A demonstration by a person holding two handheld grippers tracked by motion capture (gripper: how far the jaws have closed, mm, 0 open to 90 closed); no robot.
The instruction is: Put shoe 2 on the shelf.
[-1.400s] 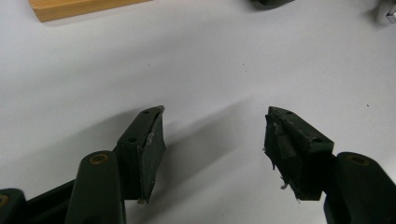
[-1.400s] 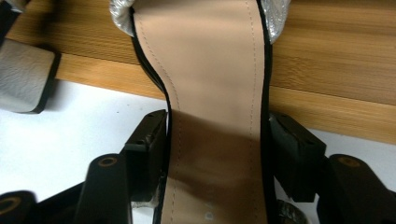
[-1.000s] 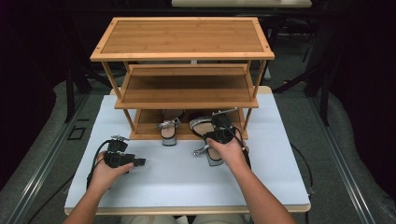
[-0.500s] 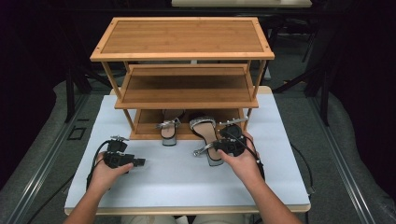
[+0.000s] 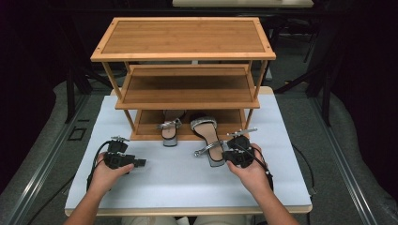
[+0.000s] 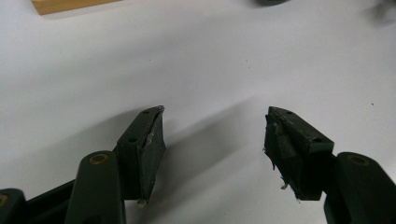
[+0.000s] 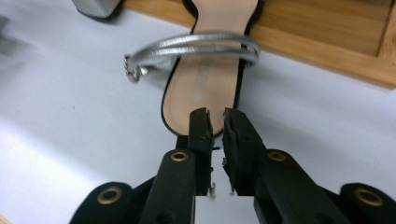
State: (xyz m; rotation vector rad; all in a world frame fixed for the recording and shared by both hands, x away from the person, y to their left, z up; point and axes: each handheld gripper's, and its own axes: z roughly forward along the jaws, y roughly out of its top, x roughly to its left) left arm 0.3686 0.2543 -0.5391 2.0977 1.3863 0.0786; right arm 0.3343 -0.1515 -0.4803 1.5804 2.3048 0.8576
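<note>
The right gripper (image 7: 215, 122), jaws just closing to a narrow slit on the heel rim of the silver-strapped tan-insoled sandal (image 7: 212, 70) (long axis running straight away toward the bamboo shoe rack (image 7: 327, 42) at the counter's far edge), is the nearer one; the left gripper (image 6: 212, 135) gapes wide, empty.

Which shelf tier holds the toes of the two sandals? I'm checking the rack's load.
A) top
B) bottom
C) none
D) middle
B: the sandals poke out from the bottom tier of the rack, heels out over the table.
</note>
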